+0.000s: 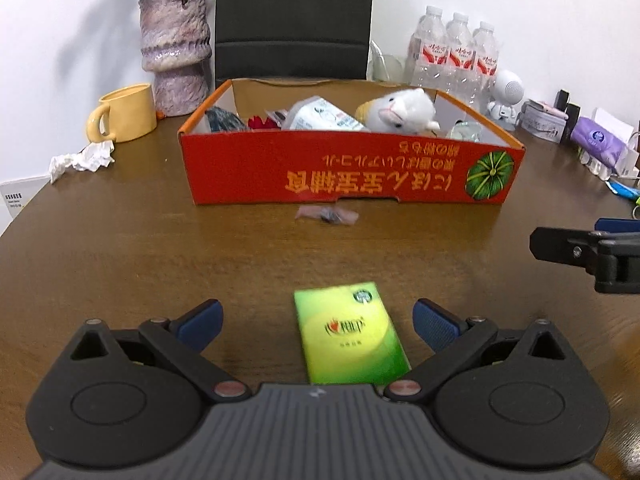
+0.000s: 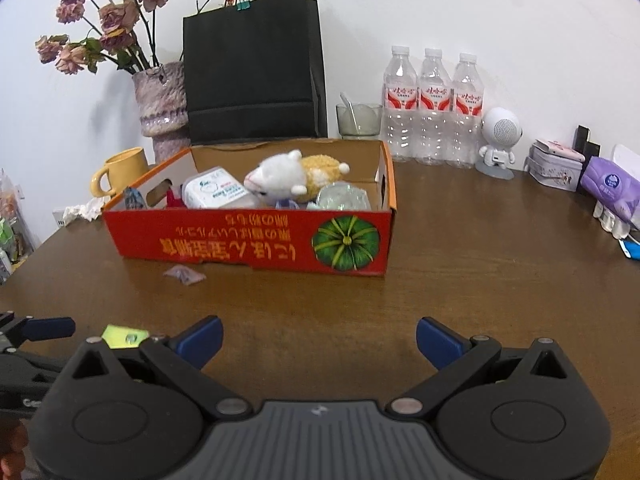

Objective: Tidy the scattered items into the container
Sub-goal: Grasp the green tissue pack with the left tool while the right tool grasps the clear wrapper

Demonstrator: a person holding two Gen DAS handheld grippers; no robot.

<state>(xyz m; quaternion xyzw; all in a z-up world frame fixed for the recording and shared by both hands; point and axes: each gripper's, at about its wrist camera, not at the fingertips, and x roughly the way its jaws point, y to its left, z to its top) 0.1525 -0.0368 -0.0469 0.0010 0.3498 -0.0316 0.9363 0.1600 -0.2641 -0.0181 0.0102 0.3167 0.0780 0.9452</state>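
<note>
left gripper [image 1: 318, 320] jaws wide open, straddling green packet [image 1: 350, 338] flat on tabletop [image 1: 140, 248], no contact. right gripper [image 2: 319, 338] jaws wide open, empty. red box [image 1: 348, 174] beyond, well apart.

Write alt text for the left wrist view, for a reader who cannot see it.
The open left gripper hovers over a green packet lying flat on a brown table, between its blue fingertips. Beyond stands a red cardboard box holding a white plush toy and other items, with a small pink wrapper in front of it. The right gripper enters from the right edge.
</note>
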